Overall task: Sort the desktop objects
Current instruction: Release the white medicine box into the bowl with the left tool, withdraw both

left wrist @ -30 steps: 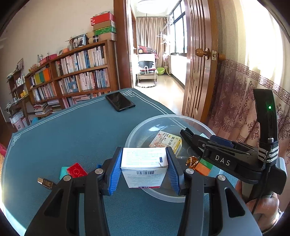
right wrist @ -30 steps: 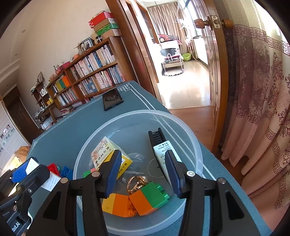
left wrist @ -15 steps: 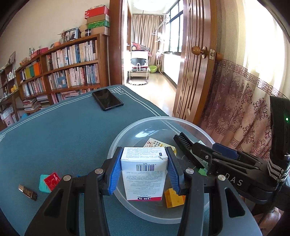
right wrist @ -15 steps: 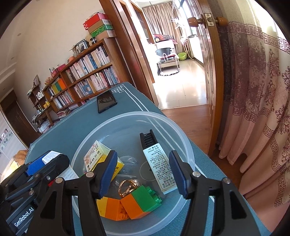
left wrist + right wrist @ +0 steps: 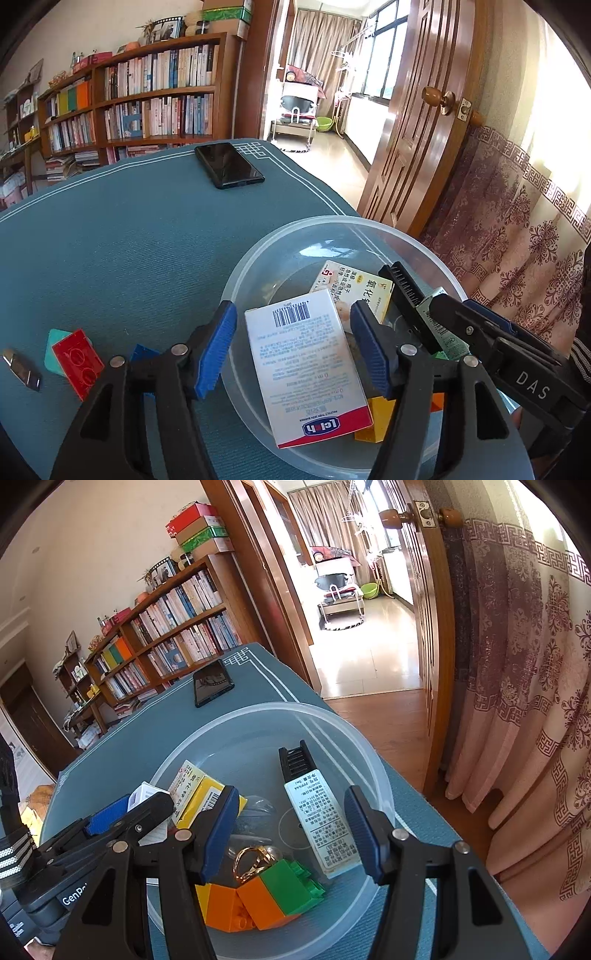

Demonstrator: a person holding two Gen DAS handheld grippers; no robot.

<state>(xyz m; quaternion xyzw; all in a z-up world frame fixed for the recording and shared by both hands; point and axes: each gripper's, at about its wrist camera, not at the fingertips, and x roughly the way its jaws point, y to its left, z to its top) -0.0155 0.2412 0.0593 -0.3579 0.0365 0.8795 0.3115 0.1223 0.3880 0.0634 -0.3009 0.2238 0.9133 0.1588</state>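
"DAS" is printed on the right gripper (image 5: 448,314) body at four o'clock, "GenRo…" on the left gripper (image 5: 147,805) body at eight o'clock.

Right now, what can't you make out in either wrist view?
- Left wrist: whether the white box rests on the bowl floor; its own lower end hides the contact.
- Left wrist: blue brick, mostly behind a left gripper finger.
- Right wrist: white box, nearly all behind the left gripper.
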